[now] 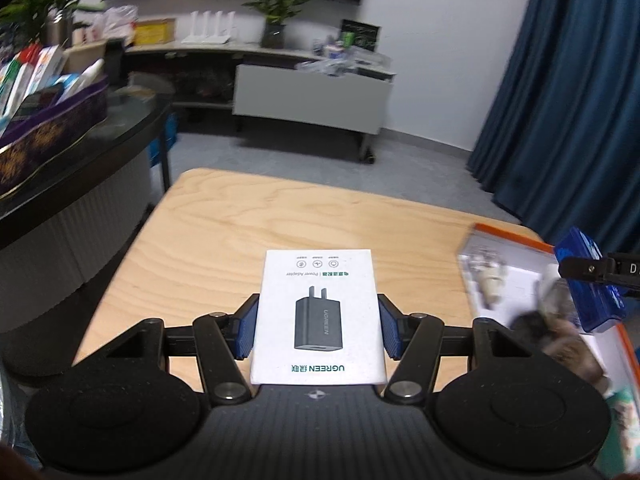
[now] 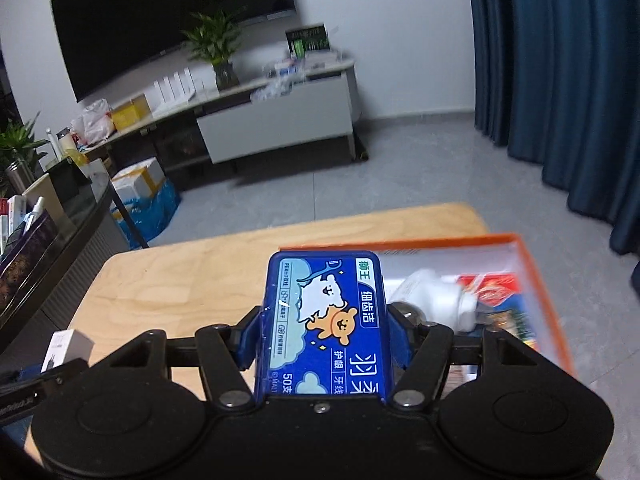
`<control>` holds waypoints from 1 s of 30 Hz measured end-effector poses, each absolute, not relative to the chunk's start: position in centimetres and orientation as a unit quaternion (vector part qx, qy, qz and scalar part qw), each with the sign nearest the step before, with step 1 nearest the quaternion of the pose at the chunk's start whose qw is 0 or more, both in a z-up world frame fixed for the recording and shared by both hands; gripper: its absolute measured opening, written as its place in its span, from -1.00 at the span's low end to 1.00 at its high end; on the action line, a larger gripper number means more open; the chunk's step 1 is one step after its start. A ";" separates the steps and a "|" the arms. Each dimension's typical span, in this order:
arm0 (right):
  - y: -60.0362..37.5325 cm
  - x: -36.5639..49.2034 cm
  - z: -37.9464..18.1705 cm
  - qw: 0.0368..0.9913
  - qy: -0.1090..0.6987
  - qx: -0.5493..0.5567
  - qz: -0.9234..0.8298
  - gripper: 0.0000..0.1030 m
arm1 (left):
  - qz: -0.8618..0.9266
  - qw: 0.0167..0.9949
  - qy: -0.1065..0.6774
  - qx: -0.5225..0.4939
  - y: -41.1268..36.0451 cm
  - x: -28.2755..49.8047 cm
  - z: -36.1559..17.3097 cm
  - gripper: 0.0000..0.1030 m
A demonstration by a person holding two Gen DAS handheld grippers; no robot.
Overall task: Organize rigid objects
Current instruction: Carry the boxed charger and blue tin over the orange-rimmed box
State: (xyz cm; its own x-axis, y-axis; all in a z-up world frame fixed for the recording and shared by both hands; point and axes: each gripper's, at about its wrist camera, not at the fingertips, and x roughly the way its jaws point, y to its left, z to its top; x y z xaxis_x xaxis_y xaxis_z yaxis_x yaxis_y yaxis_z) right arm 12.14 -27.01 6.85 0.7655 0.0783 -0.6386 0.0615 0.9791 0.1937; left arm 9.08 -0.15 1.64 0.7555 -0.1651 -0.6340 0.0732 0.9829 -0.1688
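Observation:
My left gripper (image 1: 318,326) is shut on a white UGREEN power adapter box (image 1: 318,316) and holds it above the wooden table (image 1: 224,232). My right gripper (image 2: 324,332) is shut on a blue dental floss box (image 2: 324,320) with a cartoon bear, held over the near left edge of the orange-rimmed tray (image 2: 544,280). The tray holds a white bottle (image 2: 436,300) and colourful packets. In the left wrist view the tray (image 1: 516,240) lies at the right, with the right gripper and its blue box (image 1: 592,280) above it. The adapter box (image 2: 66,346) shows at the left of the right wrist view.
A dark counter (image 1: 80,168) with a purple box of packages stands to the left. A TV stand (image 1: 304,96) with plants and clutter is across the floor. Blue curtains (image 1: 568,100) hang to the right. Cartons (image 2: 140,188) sit on the floor.

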 end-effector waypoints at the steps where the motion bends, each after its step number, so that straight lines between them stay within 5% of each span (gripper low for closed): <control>1: -27.2 11.2 7.3 0.937 0.336 0.097 0.002 0.44 | -0.072 0.935 0.341 -0.064 -0.8 8.7 2.0 0.15; 30: -32.9 -9.0 8.9 0.957 0.267 0.092 -0.067 0.44 | -0.169 0.932 0.319 0.002 -14.5 -4.6 3.7 0.15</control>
State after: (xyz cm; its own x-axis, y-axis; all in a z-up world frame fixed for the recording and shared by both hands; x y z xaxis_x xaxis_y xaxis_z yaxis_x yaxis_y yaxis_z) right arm -9.01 -32.95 8.86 0.8488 -0.0796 -0.5227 0.1773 0.9742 0.1395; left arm -4.64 -14.48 3.69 0.7388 -0.3145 -0.5960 0.3167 0.9427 -0.1050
